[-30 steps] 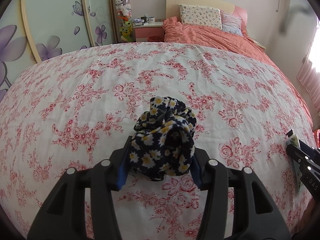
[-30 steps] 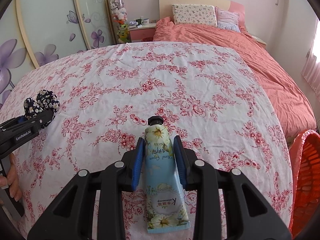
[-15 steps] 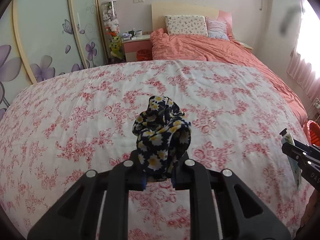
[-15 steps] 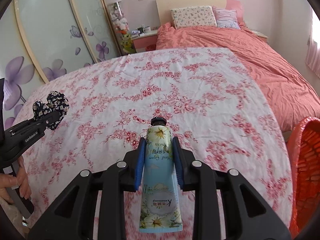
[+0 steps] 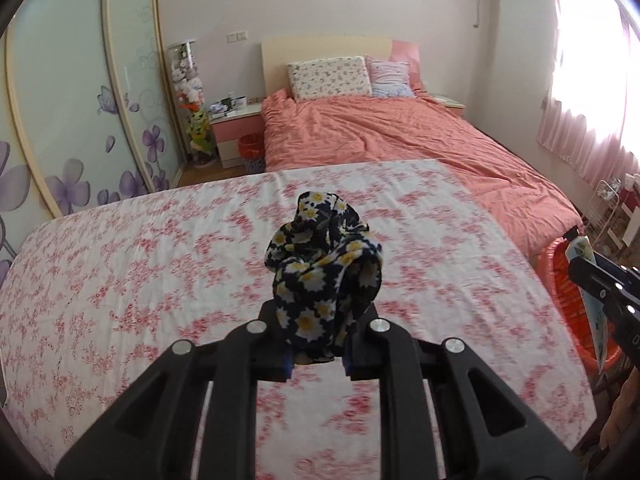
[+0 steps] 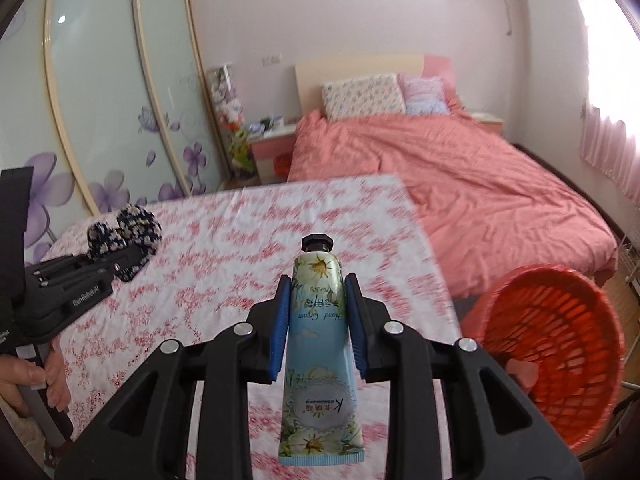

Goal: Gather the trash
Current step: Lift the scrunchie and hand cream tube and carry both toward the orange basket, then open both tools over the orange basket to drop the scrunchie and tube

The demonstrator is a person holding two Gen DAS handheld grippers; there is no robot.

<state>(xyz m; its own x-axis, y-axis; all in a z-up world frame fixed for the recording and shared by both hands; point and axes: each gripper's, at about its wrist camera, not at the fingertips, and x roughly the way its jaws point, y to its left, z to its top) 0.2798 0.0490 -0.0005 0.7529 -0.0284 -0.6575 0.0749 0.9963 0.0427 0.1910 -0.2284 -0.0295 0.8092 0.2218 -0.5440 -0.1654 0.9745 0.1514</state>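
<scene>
Left wrist view: the left tongs [image 5: 316,360] are clamped on a crumpled navy fabric scrunchie printed with white-and-yellow daisies [image 5: 324,276], which stands up out of the jaws at centre frame, raised above the white cloth with red floral print [image 5: 140,264] that covers the surface below. At the right edge of the frame, the right tongs [image 5: 588,276] carry a tube beside the red-orange plastic mesh basket [image 5: 560,280].

Right wrist view: the right tongs [image 6: 316,320] grip a pale blue hand-cream tube with a black cap and flower pattern [image 6: 318,344] between blue pads [image 6: 280,324], cap pointing forward, crimped end hanging toward the camera. The basket [image 6: 556,344] sits at lower right of the frame, off the edge of the floral cloth [image 6: 224,264]; something pale lies in its bottom, too small to identify. The left tongs [image 6: 132,260] and scrunchie [image 6: 128,228] appear at left, with a hand [image 6: 32,380] on the handle. A bed with a coral duvet [image 6: 460,184] fills the background.

Both items look bound for the basket. The tube is gripped across its soft body, so it could slip or squeeze; released short of the rim, either item would likely land on the floor. The scrunchie, pinched only at its base, may snag on a pad at release.
</scene>
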